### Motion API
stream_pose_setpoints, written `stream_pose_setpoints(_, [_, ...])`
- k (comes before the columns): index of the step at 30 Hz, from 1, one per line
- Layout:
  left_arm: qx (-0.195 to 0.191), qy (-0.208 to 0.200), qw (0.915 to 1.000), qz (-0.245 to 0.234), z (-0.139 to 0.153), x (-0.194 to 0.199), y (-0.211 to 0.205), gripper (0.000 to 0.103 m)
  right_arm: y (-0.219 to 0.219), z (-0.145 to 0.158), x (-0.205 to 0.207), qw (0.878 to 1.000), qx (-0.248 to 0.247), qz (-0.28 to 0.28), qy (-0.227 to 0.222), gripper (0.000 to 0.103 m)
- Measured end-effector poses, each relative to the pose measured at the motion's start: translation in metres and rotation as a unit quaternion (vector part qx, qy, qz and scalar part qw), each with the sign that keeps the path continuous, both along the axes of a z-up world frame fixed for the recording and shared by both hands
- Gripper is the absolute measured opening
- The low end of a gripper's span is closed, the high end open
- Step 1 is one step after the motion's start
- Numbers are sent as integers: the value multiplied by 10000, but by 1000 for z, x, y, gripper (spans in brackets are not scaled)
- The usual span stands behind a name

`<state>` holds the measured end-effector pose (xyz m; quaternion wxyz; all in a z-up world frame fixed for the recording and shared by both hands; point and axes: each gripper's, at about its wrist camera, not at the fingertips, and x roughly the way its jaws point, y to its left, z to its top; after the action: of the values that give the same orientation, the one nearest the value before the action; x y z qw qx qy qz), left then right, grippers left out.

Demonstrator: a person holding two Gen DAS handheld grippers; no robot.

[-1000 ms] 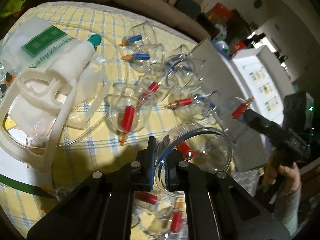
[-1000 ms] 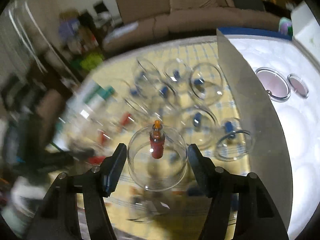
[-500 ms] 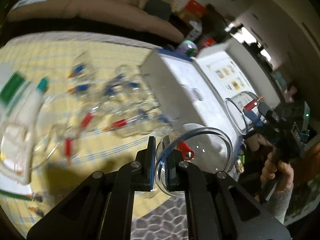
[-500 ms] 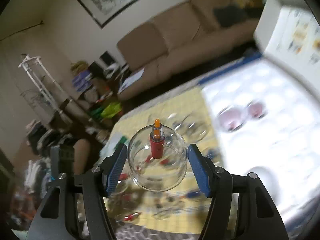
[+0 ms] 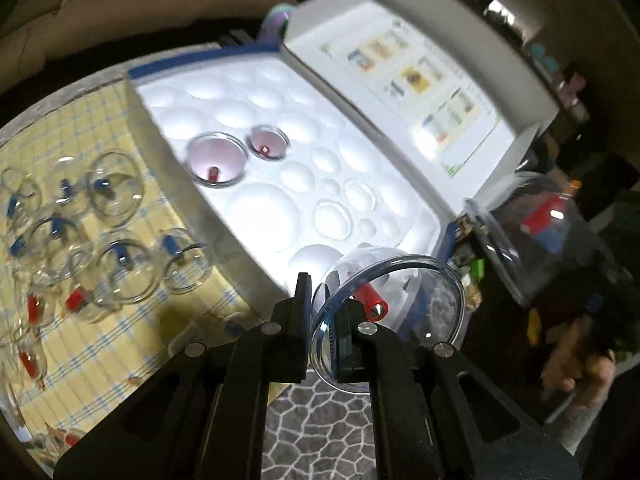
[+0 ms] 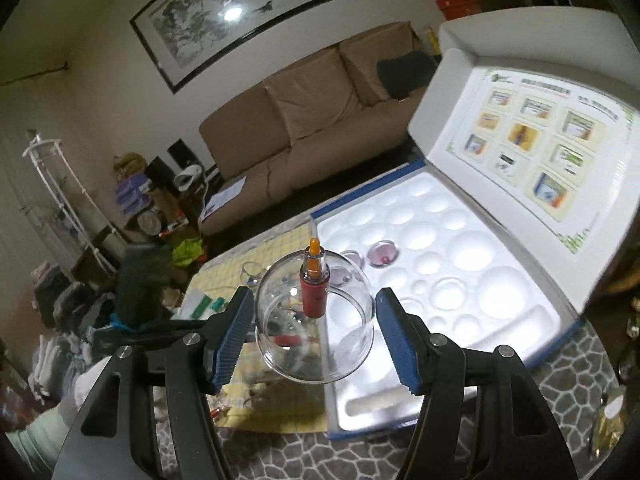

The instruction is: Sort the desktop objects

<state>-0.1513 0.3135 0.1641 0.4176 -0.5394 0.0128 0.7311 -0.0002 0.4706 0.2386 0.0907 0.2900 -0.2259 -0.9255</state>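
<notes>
Because the left gripper (image 5: 323,320) pinches a clear cup (image 5: 390,312) by its thin, slippery rim above the foam tray (image 5: 280,148), that hold looks precarious, while the right gripper (image 6: 316,336) clamps another light, rigid cup (image 6: 316,320) across its belly, more securely.

Left tool (image 5: 323,322) pinches a clear cup's (image 5: 394,316) rim above the foam tray (image 5: 352,184).

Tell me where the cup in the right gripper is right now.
In the right wrist view the red-valved cup sits between the right gripper's pads, raised above the near left corner of the white foam tray.
</notes>
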Motion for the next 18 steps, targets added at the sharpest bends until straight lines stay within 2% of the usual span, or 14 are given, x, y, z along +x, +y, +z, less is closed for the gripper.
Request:
stream_pose_setpoints(5, [-523,-39,9985,-178,-18,-3,39,7,22,-6,14,9999,-96,-44,22,65])
stream_pose_setpoints(10, [-979,16,9949,-231,-34,-7,54,7,36,-14,18,9997,-207,-93,34,65])
stream_pose_setpoints(18, [-1802,282,9822,-446,-50,-10,75,8,46,-33,15,9994,-331,-122,-61,65])
